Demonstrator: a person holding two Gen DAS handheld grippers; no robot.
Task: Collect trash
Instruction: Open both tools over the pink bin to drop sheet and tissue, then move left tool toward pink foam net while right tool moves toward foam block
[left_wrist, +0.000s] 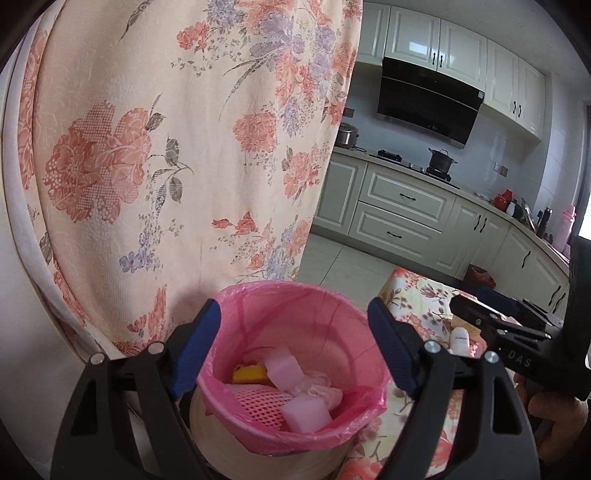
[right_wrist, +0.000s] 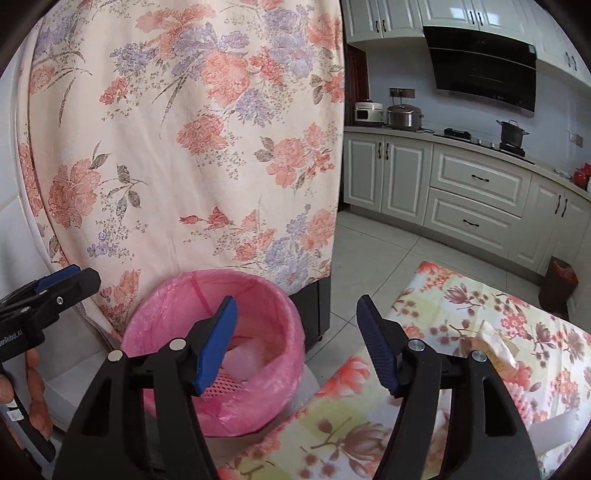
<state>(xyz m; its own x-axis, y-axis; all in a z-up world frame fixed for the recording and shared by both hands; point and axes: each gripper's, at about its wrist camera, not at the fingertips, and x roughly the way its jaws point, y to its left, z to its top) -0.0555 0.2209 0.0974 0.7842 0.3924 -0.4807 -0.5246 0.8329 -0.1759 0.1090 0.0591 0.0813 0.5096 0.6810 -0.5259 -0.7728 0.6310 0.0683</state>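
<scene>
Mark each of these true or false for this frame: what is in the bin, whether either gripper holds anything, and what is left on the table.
1. The round bin lined with a pink plastic bag already holds trash. True: pink foam blocks, pink foam netting and a yellow scrap lie inside.
2. The left gripper is shut on a foam block. False: it is open and empty above the bin.
3. The right gripper is open and empty. True.
4. The bin has a black liner. False: the liner is pink.
5. A small white bottle lies on the floral tablecloth. True.
</scene>
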